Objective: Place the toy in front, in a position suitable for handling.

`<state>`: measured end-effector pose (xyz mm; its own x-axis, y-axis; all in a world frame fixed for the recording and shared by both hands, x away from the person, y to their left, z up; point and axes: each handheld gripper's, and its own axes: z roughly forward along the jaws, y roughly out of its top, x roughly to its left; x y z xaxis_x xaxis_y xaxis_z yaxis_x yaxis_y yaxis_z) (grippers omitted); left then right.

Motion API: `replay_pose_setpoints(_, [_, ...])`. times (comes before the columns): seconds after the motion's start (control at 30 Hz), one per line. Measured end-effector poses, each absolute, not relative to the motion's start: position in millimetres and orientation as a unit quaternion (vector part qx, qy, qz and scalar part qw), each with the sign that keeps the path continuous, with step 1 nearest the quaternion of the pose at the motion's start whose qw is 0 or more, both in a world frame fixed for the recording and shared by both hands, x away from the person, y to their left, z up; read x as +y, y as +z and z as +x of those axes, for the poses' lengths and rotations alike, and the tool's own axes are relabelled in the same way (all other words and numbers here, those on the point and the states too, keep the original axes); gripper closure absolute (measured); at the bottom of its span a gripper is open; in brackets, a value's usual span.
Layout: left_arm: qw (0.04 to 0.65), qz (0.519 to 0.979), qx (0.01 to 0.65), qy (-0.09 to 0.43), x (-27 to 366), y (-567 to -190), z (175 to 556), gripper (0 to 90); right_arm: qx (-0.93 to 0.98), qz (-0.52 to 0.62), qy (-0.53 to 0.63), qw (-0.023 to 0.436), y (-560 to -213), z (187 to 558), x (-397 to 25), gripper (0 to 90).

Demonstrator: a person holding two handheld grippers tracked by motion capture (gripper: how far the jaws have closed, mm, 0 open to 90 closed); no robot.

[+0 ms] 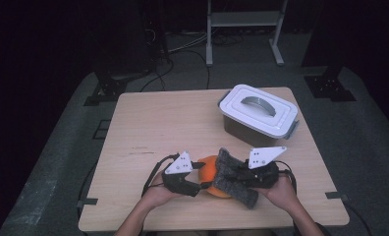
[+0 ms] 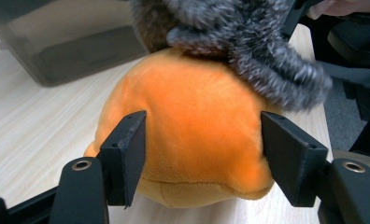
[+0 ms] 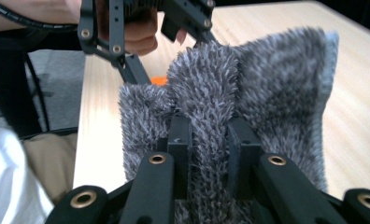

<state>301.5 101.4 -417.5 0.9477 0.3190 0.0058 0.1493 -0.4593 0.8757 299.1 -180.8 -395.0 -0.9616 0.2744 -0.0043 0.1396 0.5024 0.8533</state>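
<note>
From above, my two hands come in at the near edge of the desk [image 1: 148, 123], each holding a claw, and they meet over an orange plush toy [image 1: 211, 172] with a grey fuzzy cloth [image 1: 234, 179] lying across it. That view leaves the grips unclear; the claw cameras settle them. Along my left claw [image 2: 199, 149] I see its two black jaws standing apart, one on each side of the orange plush toy [image 2: 188, 140], close against its flanks but not squeezing it in. Along my right claw [image 3: 209, 140] the jaws are pinched together on a fold of the grey fuzzy cloth [image 3: 267, 93], which stands up in front of the camera; my left claw [image 3: 141, 28] and hand show beyond it.

My left hand [image 1: 158, 194] angles toward the right, my right hand [image 1: 283, 189] toward the left, wrists low near the desk edge.

The cloth's long axis runs diagonally, from up-left by the toy's far side down toward the near right edge. The toy sits near the front middle of the desk, its rounded bulk facing my left claw. A lidded grey box [image 1: 258, 114] stands well apart at the far right.
</note>
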Motion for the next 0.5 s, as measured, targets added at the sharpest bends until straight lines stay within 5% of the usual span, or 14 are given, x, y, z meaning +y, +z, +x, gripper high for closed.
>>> replay_pose_setpoints(0.5, [0.492,0.858,0.088,0.121,87,-412,289,33.0,0.858,0.102,0.498,0.074,-386,295,-179,73.9])
